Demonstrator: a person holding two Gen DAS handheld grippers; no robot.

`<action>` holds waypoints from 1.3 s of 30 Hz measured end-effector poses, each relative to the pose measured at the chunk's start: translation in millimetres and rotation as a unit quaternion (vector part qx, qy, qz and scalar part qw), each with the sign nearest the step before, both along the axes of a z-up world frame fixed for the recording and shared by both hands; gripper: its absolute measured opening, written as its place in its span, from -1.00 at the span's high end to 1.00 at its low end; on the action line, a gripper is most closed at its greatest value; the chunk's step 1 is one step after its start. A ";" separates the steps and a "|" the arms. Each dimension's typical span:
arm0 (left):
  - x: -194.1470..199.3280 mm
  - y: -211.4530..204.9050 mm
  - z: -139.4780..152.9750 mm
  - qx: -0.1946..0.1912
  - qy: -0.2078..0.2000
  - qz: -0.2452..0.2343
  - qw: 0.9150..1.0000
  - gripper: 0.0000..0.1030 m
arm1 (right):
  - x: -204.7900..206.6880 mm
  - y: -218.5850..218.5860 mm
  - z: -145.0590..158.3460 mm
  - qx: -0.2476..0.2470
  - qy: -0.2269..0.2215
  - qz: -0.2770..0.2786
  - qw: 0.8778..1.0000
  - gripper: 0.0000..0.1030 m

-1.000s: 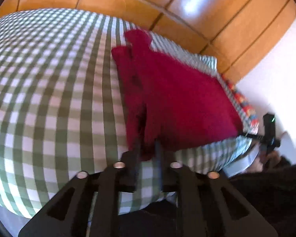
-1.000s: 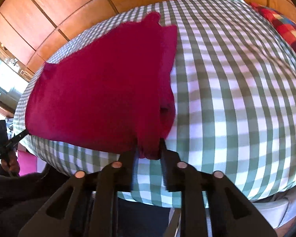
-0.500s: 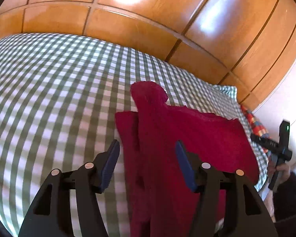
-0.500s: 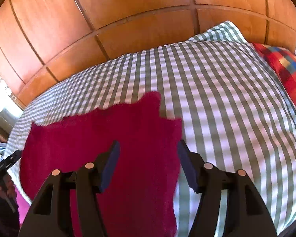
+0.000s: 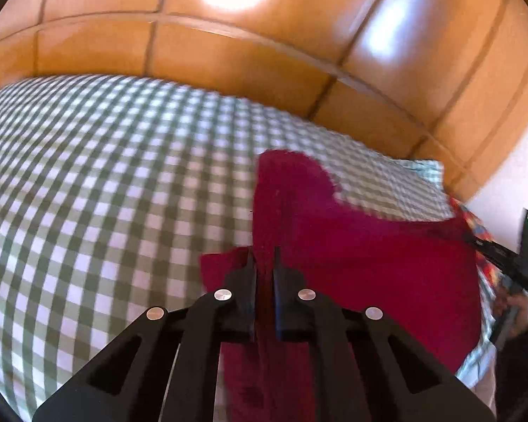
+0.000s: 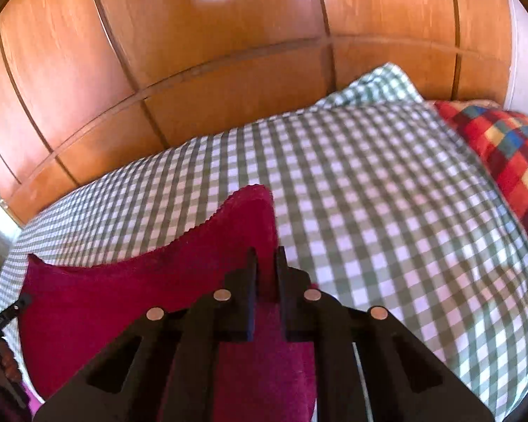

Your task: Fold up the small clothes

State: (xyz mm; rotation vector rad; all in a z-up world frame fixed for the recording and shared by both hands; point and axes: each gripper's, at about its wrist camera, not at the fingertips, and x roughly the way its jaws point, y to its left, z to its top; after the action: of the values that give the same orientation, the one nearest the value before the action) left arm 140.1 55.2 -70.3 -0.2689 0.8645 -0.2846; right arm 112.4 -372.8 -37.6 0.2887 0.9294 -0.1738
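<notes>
- Left wrist view: the left gripper (image 5: 264, 263), whose fingers stood wide apart over the cloth half a second ago, now has them pinched together on the near left edge of the crimson garment (image 5: 352, 256). The garment lies spread on the green-checked bedspread (image 5: 105, 193), a rounded tab of it pointing toward the wooden wardrobe doors (image 5: 264, 70).
- Right wrist view: the right gripper (image 6: 265, 263) is closing its jaws the same way, and the red cloth (image 6: 123, 299) sits between them at the garment's near right edge. A patchwork pillow (image 6: 503, 161) lies far right.
- Both grippers let go after the last fold and have taken fresh hold, so I judge another fold toward the far edge is about to begin.
</notes>
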 end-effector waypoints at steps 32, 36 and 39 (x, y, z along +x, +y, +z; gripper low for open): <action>-64.6 -68.2 12.3 0.198 -0.014 0.056 0.979 0.65 | -65.7 61.2 -9.2 -0.068 0.006 0.030 0.997 -0.37; -70.0 -64.9 8.1 0.196 -0.008 0.059 0.979 0.61 | -74.9 50.8 -20.1 -0.060 0.024 0.004 0.998 -0.37; -74.5 -61.4 8.8 0.194 -0.016 0.067 0.978 -0.05 | -81.5 45.7 -28.4 -0.051 0.037 -0.005 0.998 -0.23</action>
State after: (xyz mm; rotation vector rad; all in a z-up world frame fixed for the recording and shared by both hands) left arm 65.6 -6.2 -61.5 0.0422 0.8475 0.0094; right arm 30.9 -327.1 -66.0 0.1932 0.9903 -0.2411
